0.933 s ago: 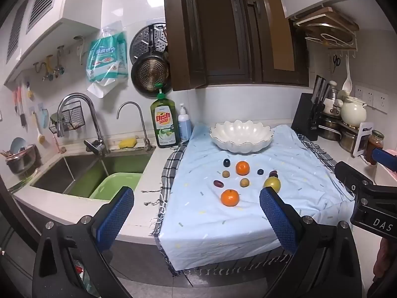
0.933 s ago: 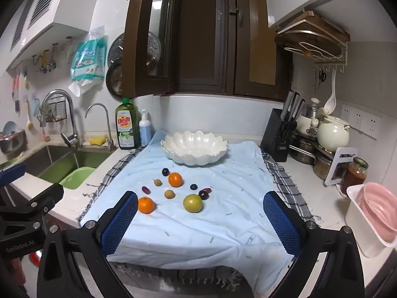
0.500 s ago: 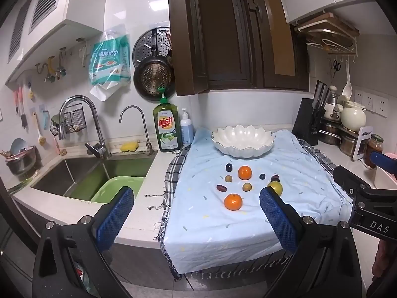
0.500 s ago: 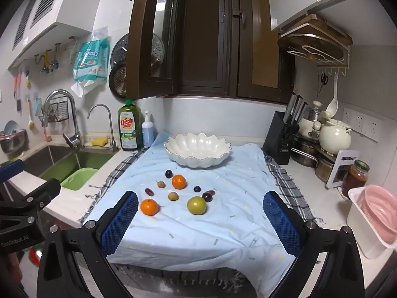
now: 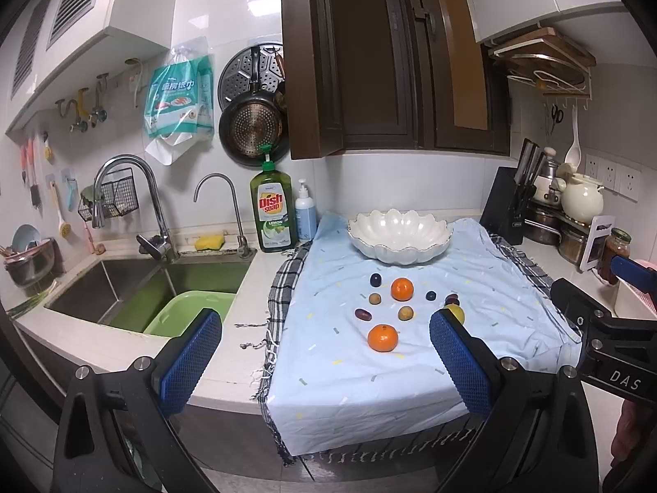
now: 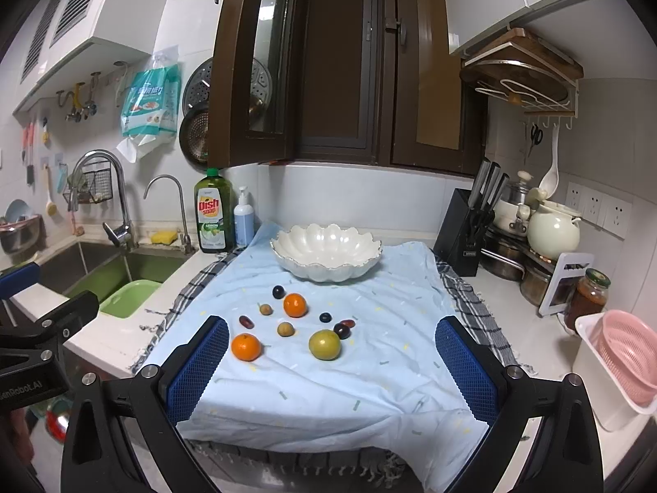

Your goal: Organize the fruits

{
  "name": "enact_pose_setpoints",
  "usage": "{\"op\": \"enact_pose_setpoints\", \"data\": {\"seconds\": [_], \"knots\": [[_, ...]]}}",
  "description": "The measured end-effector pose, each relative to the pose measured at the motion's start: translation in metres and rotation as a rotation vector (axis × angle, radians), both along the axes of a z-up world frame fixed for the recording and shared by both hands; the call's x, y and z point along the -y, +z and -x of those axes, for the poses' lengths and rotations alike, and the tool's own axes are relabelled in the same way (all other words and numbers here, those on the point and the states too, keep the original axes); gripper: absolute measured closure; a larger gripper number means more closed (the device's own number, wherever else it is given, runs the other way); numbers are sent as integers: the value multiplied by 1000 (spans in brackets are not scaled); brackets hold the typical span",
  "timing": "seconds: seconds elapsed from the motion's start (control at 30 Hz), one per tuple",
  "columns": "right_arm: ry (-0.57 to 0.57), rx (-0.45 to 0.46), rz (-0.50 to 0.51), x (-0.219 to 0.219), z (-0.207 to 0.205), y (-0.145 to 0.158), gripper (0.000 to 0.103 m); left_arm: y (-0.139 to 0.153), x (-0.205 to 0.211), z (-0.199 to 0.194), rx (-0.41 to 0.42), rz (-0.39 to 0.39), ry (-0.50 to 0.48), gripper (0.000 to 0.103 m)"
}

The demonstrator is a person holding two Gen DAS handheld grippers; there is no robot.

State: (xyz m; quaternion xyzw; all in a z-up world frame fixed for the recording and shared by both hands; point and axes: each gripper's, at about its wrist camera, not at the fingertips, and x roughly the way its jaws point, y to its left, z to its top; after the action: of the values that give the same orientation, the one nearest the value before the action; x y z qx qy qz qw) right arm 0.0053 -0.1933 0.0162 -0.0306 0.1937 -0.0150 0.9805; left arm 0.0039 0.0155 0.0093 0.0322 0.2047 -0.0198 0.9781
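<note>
A white scalloped bowl (image 5: 399,235) (image 6: 326,251) stands empty at the back of a light blue cloth (image 6: 328,374). In front of it lie two oranges (image 6: 246,347) (image 6: 295,305), a yellow-green fruit (image 6: 325,344), and several small dark and brown fruits (image 6: 285,329). The near orange (image 5: 382,337) also shows in the left wrist view. My left gripper (image 5: 324,359) is open and empty, in front of the counter edge. My right gripper (image 6: 332,365) is open and empty, over the cloth's near part.
A sink (image 5: 135,287) with a green basin (image 5: 184,312) lies left of the cloth. A dish soap bottle (image 5: 273,213) stands by the tap. A knife block (image 6: 464,232), pots, a jar (image 6: 587,300) and a pink colander (image 6: 624,361) are on the right.
Both grippers have drifted slightly, so the fruits and bowl sit a little differently in each view. Both stay open and empty. The fruits have not moved.
</note>
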Motion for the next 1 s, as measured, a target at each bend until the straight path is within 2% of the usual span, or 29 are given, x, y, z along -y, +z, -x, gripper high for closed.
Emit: {"op": "enact_pose_setpoints", "data": {"seconds": [1.0], "knots": [[7, 16, 6, -2, -3, 2, 1, 4, -2, 2, 17, -6, 4, 0]]}}
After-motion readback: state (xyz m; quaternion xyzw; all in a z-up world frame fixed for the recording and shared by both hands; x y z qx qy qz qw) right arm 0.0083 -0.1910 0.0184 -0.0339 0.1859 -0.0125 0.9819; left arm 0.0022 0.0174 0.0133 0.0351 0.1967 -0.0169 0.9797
